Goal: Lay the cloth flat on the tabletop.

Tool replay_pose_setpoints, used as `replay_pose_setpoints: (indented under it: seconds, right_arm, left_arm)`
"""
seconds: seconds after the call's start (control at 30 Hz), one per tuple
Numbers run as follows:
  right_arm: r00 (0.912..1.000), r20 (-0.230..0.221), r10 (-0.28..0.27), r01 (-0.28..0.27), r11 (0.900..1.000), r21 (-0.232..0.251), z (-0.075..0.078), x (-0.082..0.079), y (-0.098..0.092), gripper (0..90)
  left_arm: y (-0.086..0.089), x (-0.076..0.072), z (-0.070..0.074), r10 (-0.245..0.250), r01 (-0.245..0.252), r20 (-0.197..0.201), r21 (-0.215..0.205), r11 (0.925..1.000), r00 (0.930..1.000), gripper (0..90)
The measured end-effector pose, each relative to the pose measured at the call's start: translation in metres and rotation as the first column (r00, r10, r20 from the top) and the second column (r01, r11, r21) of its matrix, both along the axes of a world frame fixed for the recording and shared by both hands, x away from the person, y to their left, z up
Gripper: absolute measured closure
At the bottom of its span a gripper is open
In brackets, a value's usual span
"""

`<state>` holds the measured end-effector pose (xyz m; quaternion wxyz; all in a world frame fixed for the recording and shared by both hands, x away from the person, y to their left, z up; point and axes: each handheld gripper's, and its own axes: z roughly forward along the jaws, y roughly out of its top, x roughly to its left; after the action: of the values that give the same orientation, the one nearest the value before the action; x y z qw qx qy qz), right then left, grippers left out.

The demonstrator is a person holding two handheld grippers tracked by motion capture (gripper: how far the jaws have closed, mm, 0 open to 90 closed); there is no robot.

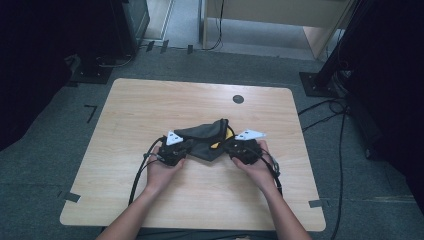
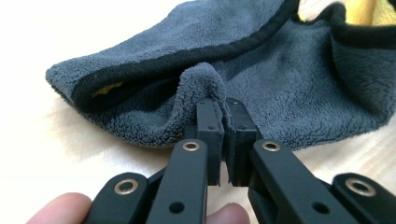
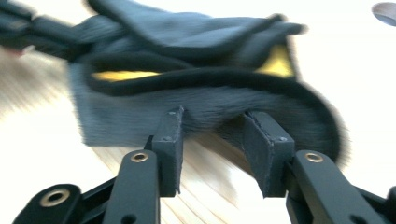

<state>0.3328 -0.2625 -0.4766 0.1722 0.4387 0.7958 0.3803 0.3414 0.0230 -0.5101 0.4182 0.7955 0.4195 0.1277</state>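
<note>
A crumpled dark grey cloth (image 1: 205,137) with black trim and a yellow inside lies mid-table between my two grippers. My left gripper (image 1: 189,145) sits at the cloth's left edge. In the left gripper view, that gripper (image 2: 223,109) is shut on a raised fold of the grey cloth (image 2: 289,88), and the fabric is pinched between the pads. My right gripper (image 1: 227,146) sits at the cloth's right side. In the right gripper view, its jaws (image 3: 217,126) stand apart just short of the cloth's edge (image 3: 187,107), with bare wood between them.
The wooden table (image 1: 150,105) has a dark round grommet (image 1: 238,99) near its far edge. Cables (image 1: 325,110) trail over the grey floor at the right. Black stands (image 1: 95,70) rise at the left and right, and a pale desk (image 1: 280,20) is behind.
</note>
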Motion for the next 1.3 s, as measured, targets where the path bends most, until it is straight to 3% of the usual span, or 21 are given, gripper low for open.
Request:
replay_pose_setpoints:
  seconds: [0.03, 0.07, 0.17, 0.2, 0.23, 0.3, 0.33, 0.4, 0.47, 0.5, 0.53, 0.63, 0.7, 0.8, 0.93, 1.03, 1.13, 1.17, 1.2, 1.23, 1.3]
  right_arm:
    - [0.9989, 0.025, -0.04, 0.039, 0.999, 0.023, 0.008, -0.001, -0.008, 58.3]
    - [0.9933, 0.046, -0.106, 0.102, 0.99, 0.093, 0.019, -0.001, -0.017, 57.4]
    - [0.9886, 0.078, -0.128, 0.118, 0.985, 0.124, 0.024, -0.001, -0.016, 54.0]
    - [0.9911, 0.076, -0.109, 0.099, 0.987, 0.126, 0.021, 0.001, -0.006, 49.5]
    - [0.9911, 0.076, -0.109, 0.099, 0.987, 0.126, 0.021, 0.001, -0.006, 49.5]
    - [0.9966, 0.033, -0.075, 0.073, 0.996, 0.06, 0.006, 0.006, 0.014, 47.7]
    - [0.9977, 0.015, -0.066, 0.065, 0.997, 0.042, -0.001, 0.006, 0.02, 48.3]
    - [0.9987, -0.016, -0.048, 0.049, 0.997, 0.053, -0.009, 0.007, 0.025, 54.2]
    - [0.9988, -0.021, -0.045, 0.046, 0.997, 0.057, -0.011, 0.006, 0.026, 57.2]
    - [0.999, -0.037, -0.025, 0.028, 0.997, 0.069, -0.015, 0.005, 0.026, 70.1]
    - [0.999, -0.043, -0.009, 0.012, 0.998, 0.066, -0.016, 0.004, 0.026, 75.5]
    - [0.9982, -0.057, 0.021, -0.018, 0.999, 0.049, -0.019, 0.002, 0.026, 76.7]
    - [0.9989, -0.048, 0.003, -0.001, 0.999, 0.043, -0.018, 0.002, 0.024, 70.5]
    - [0.9945, -0.012, -0.104, 0.105, 0.99, 0.092, -0.011, 0.009, 0.019, 59.5]
    - [0.9844, -0.007, -0.176, 0.175, 0.974, 0.141, -0.01, 0.017, 0.016, 53.0]
    - [0.9716, -0.08, -0.222, 0.235, 0.946, 0.224, -0.021, 0.034, 0.018, 43.9]
    - [0.9709, -0.109, -0.214, 0.232, 0.95, 0.209, -0.027, 0.044, 0.023, 43.7]
    - [0.9695, -0.115, -0.216, 0.236, 0.951, 0.201, -0.03, 0.049, 0.025, 47.6]
    - [0.9739, -0.11, -0.198, 0.217, 0.957, 0.191, -0.031, 0.055, 0.029, 70.1]
    - [0.9739, -0.11, -0.198, 0.217, 0.957, 0.191, -0.031, 0.055, 0.029, 70.1]
    - [0.982, -0.083, -0.17, 0.182, 0.969, 0.17, -0.029, 0.053, 0.035, 81.6]
  left_arm:
    - [0.001, -0.001, 0.001, -0.004, 0.004, 0.004, 0.009, 0.9999, 1.0, 86.5]
    - [0.004, -0.001, 0.004, 0.015, -0.015, 0.005, -0.015, 0.9998, 0.9999, 84.9]
    - [0.004, -0.003, 0.01, 0.063, -0.062, 0.032, -0.036, 0.9974, 0.9975, 76.9]
    - [0.001, -0.003, 0.013, 0.087, -0.085, 0.057, -0.039, 0.9956, 0.9945, 64.6]
    - [0.001, -0.003, 0.013, 0.087, -0.085, 0.057, -0.039, 0.9956, 0.9945, 61.7]
    - [-0.004, -0.002, 0.012, 0.085, -0.084, 0.07, -0.011, 0.9964, 0.9939, 59.3]
    - [-0.009, 0.001, 0.005, 0.095, -0.097, 0.054, 0.035, 0.9947, 0.994, 63.0]
    - [-0.01, 0.004, 0.0, 0.099, -0.102, 0.037, 0.068, 0.9925, 0.9944, 74.1]
    - [-0.01, 0.004, -0.002, 0.097, -0.098, 0.03, 0.068, 0.9928, 0.9949, 78.5]
    - [-0.008, 0.005, -0.002, 0.095, -0.096, 0.024, 0.061, 0.9935, 0.9952, 83.6]
    - [-0.006, 0.005, -0.001, 0.088, -0.088, 0.01, 0.05, 0.9949, 0.9961, 85.4]
    - [-0.003, 0.004, -0.001, 0.074, -0.074, 0.008, 0.046, 0.9962, 0.9972, 85.7]
    - [-0.002, 0.003, -0.001, 0.069, -0.07, 0.012, 0.04, 0.9968, 0.9975, 82.4]
    - [0.0, 0.003, 0.0, 0.066, -0.067, 0.015, 0.03, 0.9973, 0.9977, 75.3]
    - [0.001, 0.004, 0.001, 0.077, -0.077, 0.02, 0.016, 0.9969, 0.9968, 69.4]
    - [0.004, 0.005, 0.003, 0.084, -0.084, 0.03, 0.011, 0.9964, 0.996, 61.6]
    - [0.007, 0.006, 0.003, 0.093, -0.093, 0.033, 0.007, 0.9956, 0.9951, 59.8]
    - [0.008, 0.006, 0.003, 0.091, -0.092, 0.027, 0.004, 0.9958, 0.9954, 59.0]
    - [0.011, 0.006, 0.004, 0.096, -0.096, 0.026, 0.002, 0.9954, 0.995, 57.7]
    - [0.011, 0.006, 0.004, 0.096, -0.096, 0.026, 0.002, 0.9954, 0.995, 57.4]
    - [0.014, 0.007, 0.005, 0.098, -0.098, 0.025, -0.003, 0.9952, 0.9949, 57.1]
